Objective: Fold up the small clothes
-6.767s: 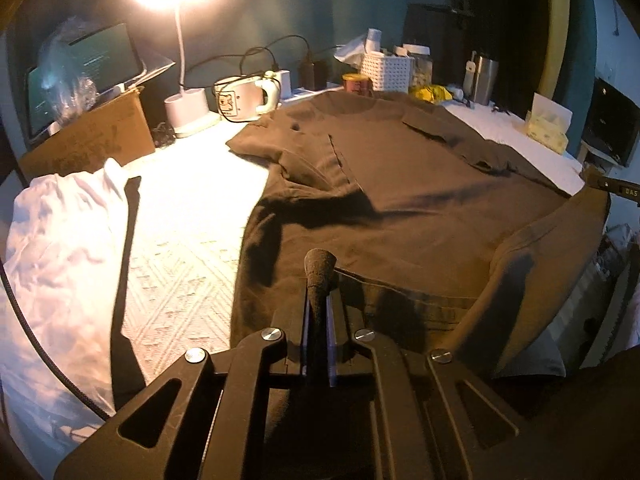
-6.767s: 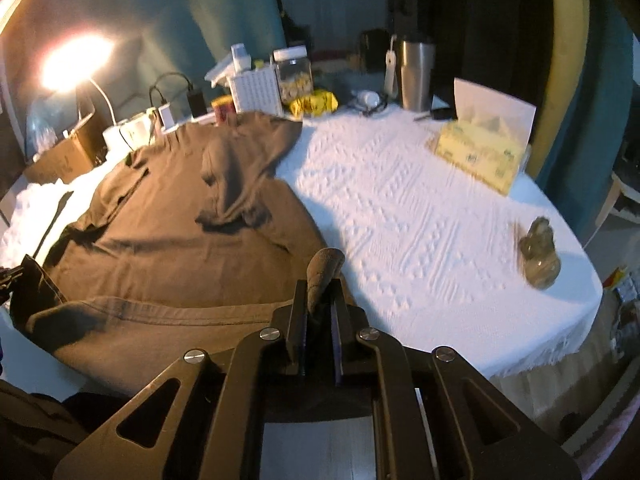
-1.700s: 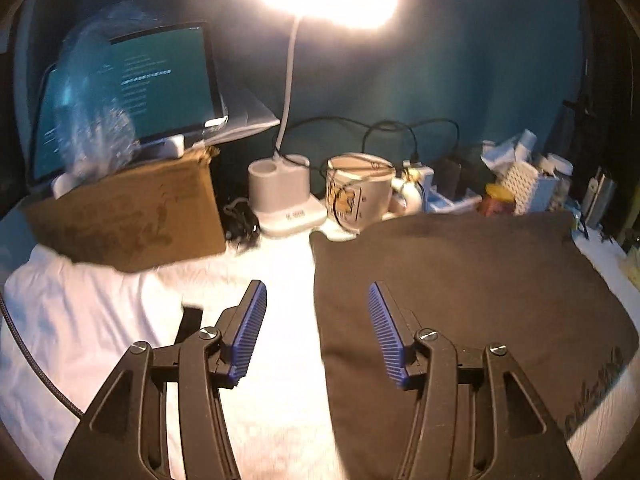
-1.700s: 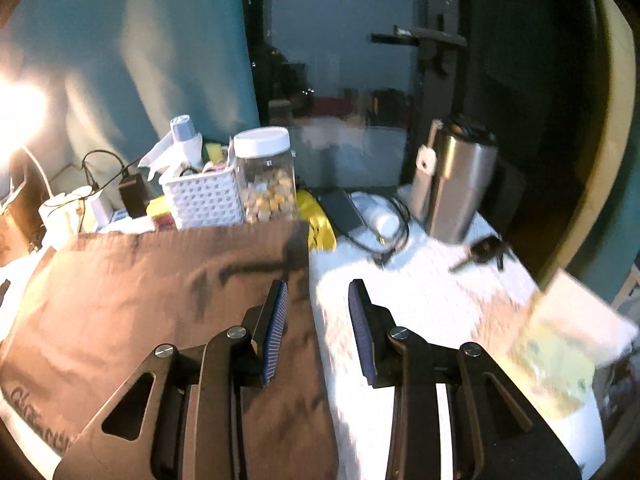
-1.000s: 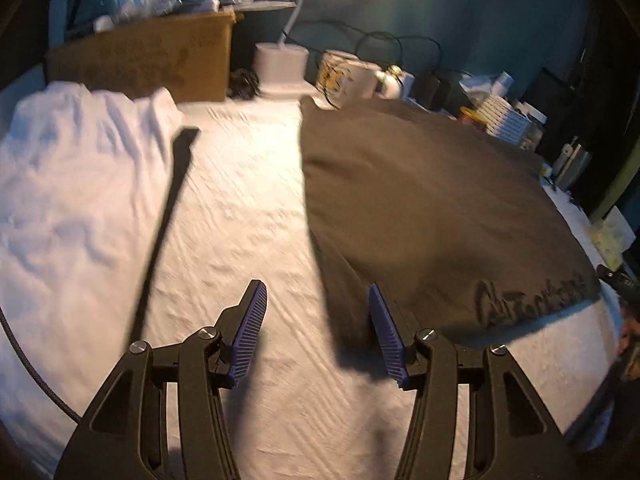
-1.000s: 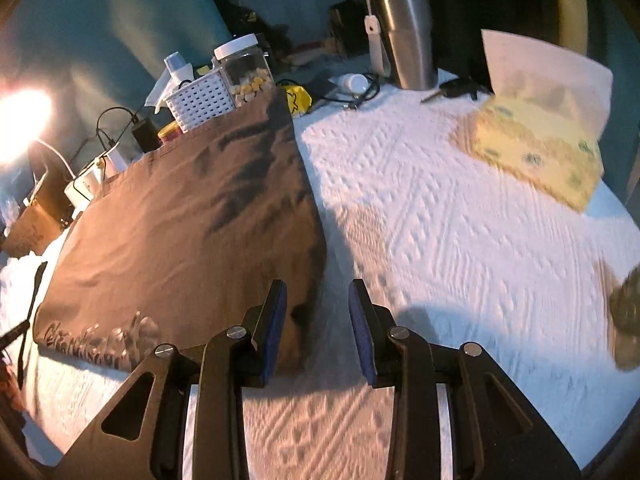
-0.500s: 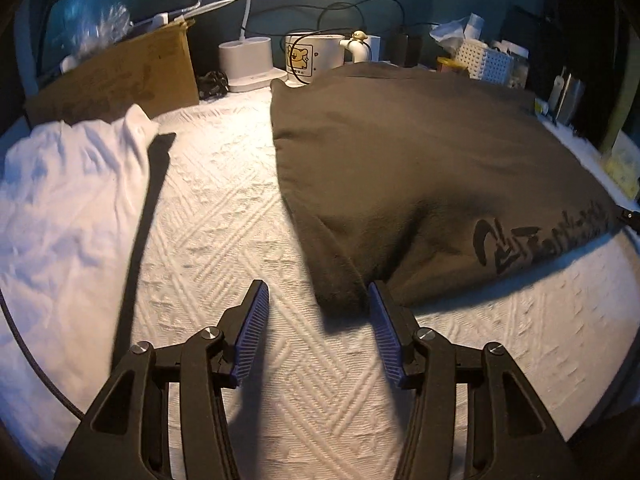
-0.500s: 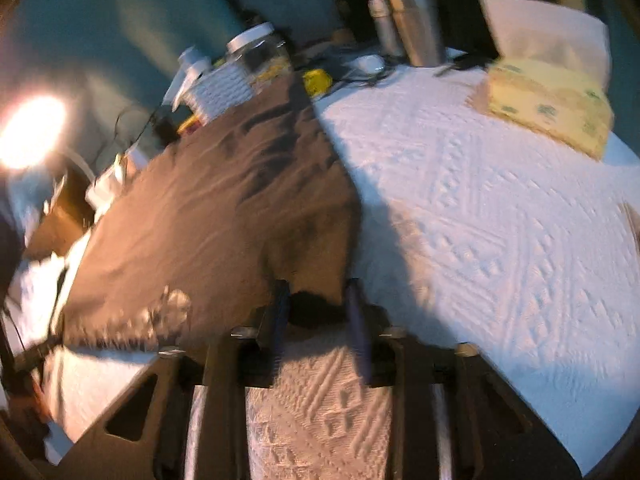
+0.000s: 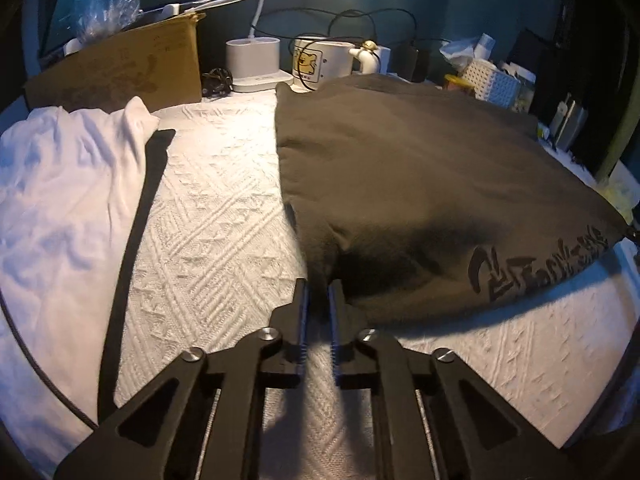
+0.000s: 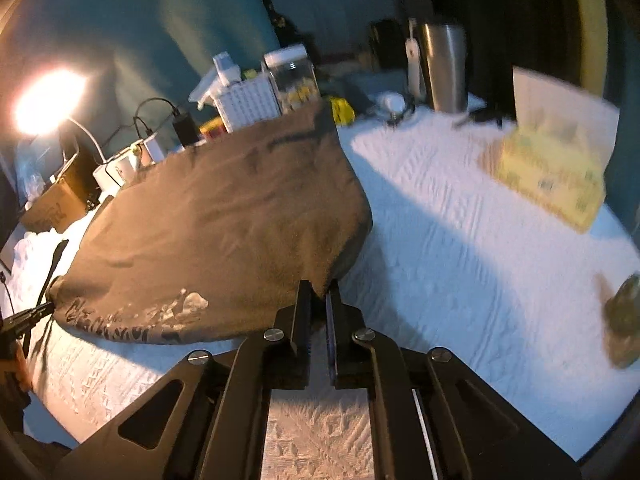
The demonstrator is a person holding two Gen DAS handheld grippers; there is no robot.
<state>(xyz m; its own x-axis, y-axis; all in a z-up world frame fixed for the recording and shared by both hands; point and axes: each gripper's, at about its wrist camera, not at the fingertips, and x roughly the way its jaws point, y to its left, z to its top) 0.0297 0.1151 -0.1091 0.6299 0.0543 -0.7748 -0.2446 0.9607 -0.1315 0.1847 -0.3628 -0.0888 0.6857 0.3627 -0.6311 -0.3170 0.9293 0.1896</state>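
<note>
White quilted table (image 9: 224, 216): brown shirt (image 9: 400, 168) lies half-folded at its middle. I have left gripper (image 9: 318, 292) and right gripper (image 10: 318, 294) just closed, each pinching a near corner. Next fold: I lift both evenly, carry them away.

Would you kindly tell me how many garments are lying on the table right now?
2: a brown shirt, folded in the middle of the table, and a crumpled white garment at the left edge beside the cardboard box. More may lie out of view.
</note>
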